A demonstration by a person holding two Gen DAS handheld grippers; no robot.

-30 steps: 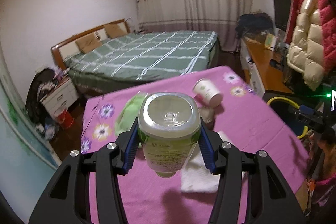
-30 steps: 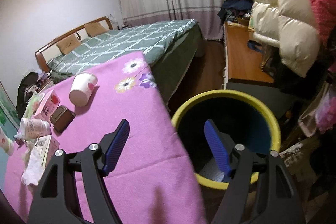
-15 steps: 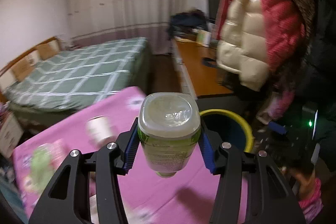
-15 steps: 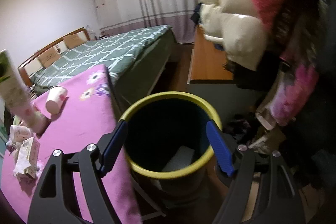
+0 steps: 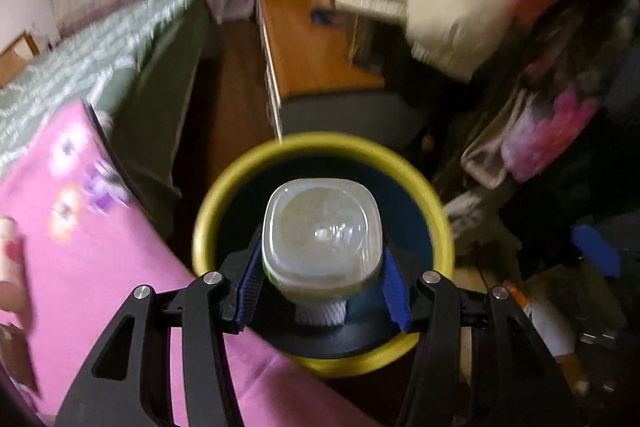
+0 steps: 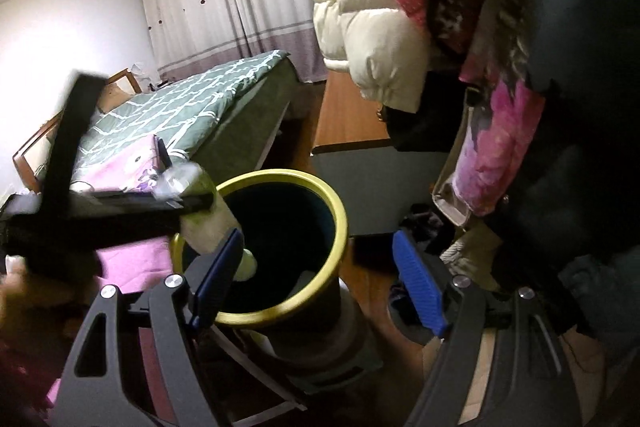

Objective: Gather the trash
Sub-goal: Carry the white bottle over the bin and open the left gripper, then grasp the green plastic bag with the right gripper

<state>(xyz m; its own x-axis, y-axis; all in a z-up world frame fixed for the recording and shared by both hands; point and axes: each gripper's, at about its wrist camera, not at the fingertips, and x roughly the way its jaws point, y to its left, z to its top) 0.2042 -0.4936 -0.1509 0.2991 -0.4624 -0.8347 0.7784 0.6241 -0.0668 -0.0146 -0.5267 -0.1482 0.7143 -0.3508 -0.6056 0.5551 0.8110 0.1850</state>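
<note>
A clear, squarish plastic bottle [image 5: 320, 239] with pale green label and white ribbed cap, pinched cap-down in the left tool [image 5: 322, 287], hangs over the yellow-rimmed bin [image 5: 436, 211].

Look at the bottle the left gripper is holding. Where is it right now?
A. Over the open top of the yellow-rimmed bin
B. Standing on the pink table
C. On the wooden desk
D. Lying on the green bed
A. The bottle is clamped in the left gripper and hangs cap-down over the mouth of the bin; the right wrist view also shows its cap end dipping past the rim.
</note>
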